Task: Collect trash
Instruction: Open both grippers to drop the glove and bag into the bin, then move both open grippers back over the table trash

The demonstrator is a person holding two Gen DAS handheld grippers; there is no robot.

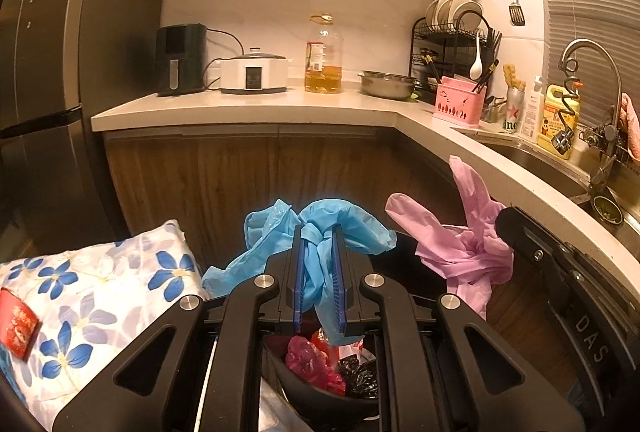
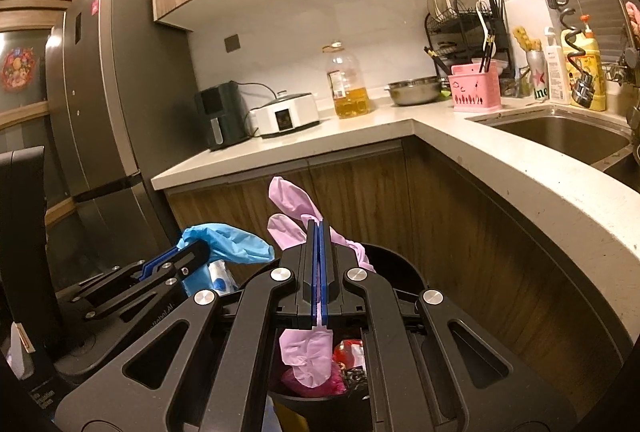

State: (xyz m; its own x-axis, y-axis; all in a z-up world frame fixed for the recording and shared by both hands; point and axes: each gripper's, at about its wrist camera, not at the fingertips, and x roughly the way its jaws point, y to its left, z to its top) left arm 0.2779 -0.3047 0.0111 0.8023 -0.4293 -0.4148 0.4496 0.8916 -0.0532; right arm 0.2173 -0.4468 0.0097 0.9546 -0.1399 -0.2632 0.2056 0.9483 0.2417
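Pale stone counter (image 2: pixel 360 136), wood cabinets (image 2: pixel 360 188), left fingers (image 1: pixel 318 232) pinching blue glove (image 1: pixel 320 256), right fingers (image 2: pixel 319 228) clamped on pink glove (image 2: pixel 288 204)

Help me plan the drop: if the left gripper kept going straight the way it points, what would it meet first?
Probably the wooden cabinet doors under the counter. The left gripper, shut on the blue glove, points over the trash bin below it; depth is uncertain.

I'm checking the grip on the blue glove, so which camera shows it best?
The left wrist view: the blue glove sits centred, pinched between the left gripper pads, above the trash bin. The right wrist view shows only a bunched part sticking out beyond that gripper, seen sideways.
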